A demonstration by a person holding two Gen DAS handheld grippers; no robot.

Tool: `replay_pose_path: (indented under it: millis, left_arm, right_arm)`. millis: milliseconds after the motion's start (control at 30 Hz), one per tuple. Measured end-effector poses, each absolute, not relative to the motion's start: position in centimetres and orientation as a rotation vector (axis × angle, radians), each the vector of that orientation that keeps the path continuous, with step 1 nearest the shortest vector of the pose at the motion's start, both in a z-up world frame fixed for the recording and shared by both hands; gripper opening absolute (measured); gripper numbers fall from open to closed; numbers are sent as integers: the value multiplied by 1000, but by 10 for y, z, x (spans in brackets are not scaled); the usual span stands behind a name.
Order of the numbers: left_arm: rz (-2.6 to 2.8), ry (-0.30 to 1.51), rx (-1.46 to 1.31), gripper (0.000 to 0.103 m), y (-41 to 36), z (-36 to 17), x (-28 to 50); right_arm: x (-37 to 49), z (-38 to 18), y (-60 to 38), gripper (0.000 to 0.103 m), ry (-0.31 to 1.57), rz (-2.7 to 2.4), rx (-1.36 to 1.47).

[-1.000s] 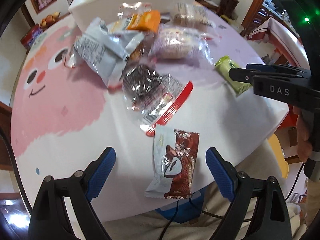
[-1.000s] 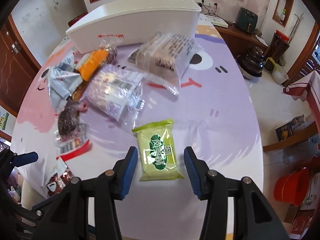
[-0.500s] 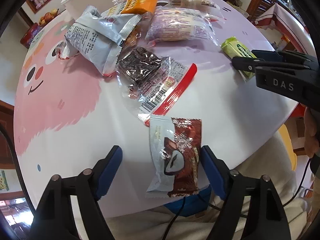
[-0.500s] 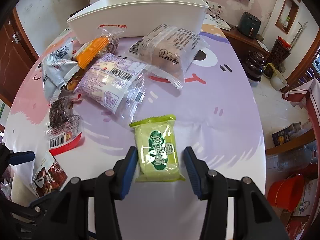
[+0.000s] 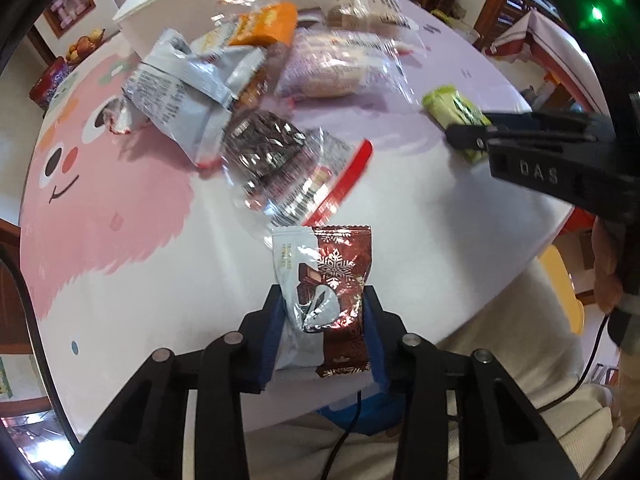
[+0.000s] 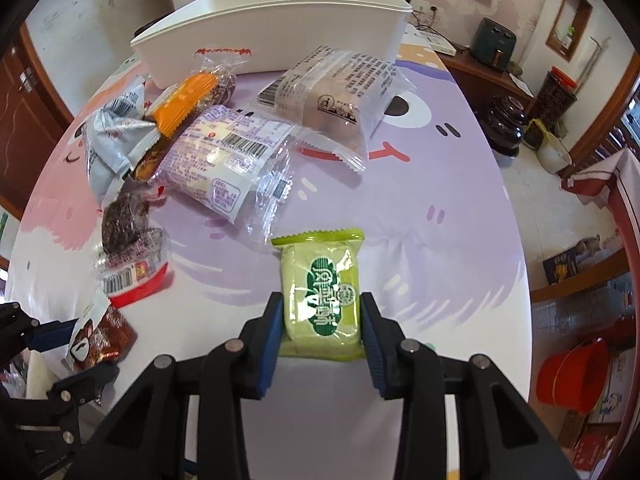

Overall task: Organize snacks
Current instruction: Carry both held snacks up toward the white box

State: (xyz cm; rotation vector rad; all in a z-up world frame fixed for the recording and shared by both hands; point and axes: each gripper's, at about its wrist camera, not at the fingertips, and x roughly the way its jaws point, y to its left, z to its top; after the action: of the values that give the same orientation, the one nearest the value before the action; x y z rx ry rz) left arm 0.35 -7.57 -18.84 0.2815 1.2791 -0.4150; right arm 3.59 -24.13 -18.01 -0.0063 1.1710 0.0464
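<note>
My left gripper (image 5: 323, 322) is shut on a red and silver snack packet (image 5: 325, 288) at the near table edge; the packet also shows in the right wrist view (image 6: 98, 336). My right gripper (image 6: 320, 320) is shut on a green pastry packet (image 6: 322, 292), seen from the side in the left wrist view (image 5: 454, 114). A long white bin (image 6: 276, 28) stands at the far side of the round table (image 6: 420, 216). In front of it lie several loose snacks: a silver bag (image 5: 180, 92), an orange packet (image 6: 188, 100), a dark brownie packet (image 5: 276, 160) and clear-wrapped cakes (image 6: 224, 156).
A second clear-wrapped cake (image 6: 340, 88) lies near the bin's right end. The table edge is close under both grippers. A red bucket (image 6: 580, 376) and dark jars (image 6: 508, 124) stand on the floor at the right.
Both grippers have moved forward and shut: the left on the red and silver packet, the right on the green packet. Before, both jaws stood open around them.
</note>
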Motion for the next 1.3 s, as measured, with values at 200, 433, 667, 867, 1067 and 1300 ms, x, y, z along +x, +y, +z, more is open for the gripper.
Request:
replay_pose_path:
  millis: [200,433,667,867,1067,1300]
  left_arm:
    - [-399,1173,282,35,-69,-167,14]
    - [-333,1040,252,35,-60,-127,32]
    - [-221,941,193,34,-50,-81,58]
    - [-159,887,173,34,-49,-37,94]
    - [-120,818,174,34,-58,8,133]
    - [-65,789,133,34,-54,44,195]
  right_arm:
    - [18,-147,-220,37,1023,-6,8]
    - [11,-114,-187,37,895,23,-34]
    - [28,-77,-197,37,801,9,19]
    - [58,-25,-212,37,672,7,77]
    - [97,25,-216,37,575,20,84]
    - [148,48,-216,37,561,36,83]
